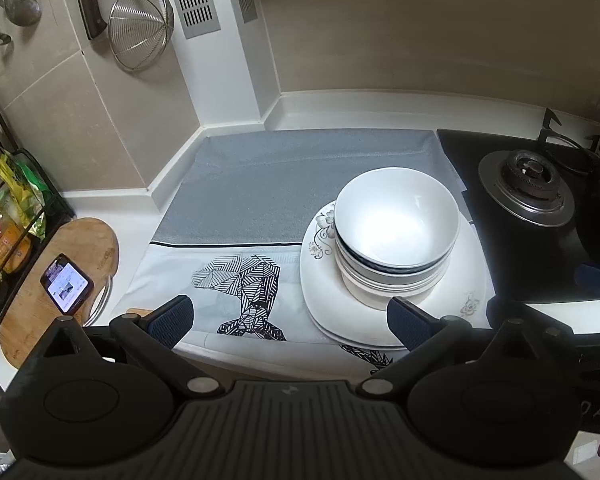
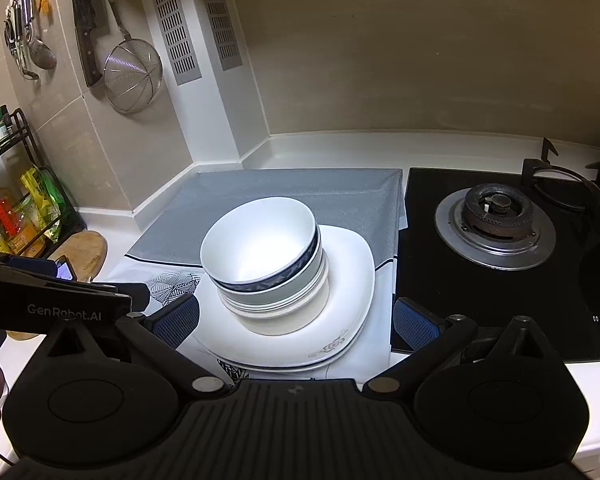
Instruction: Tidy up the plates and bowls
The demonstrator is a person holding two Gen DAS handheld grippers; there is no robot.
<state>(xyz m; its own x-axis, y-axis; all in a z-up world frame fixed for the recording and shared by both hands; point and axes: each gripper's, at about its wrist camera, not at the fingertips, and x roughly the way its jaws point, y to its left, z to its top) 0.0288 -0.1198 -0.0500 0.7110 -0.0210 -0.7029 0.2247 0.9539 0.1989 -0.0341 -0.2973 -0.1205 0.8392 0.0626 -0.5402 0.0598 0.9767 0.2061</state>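
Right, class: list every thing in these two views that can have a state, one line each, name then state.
left gripper: jaws open, holding nothing
right gripper: jaws open, holding nothing
bowls: nested in a stack, upright, top one empty
plates: stacked under the bowls, on the cloth
gas burner: no flame visible
phone: screen lit

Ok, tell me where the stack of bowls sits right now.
The stack of bowls sits on the white plates on the grey mat, just left of the gas stove, centred in the right wrist view.
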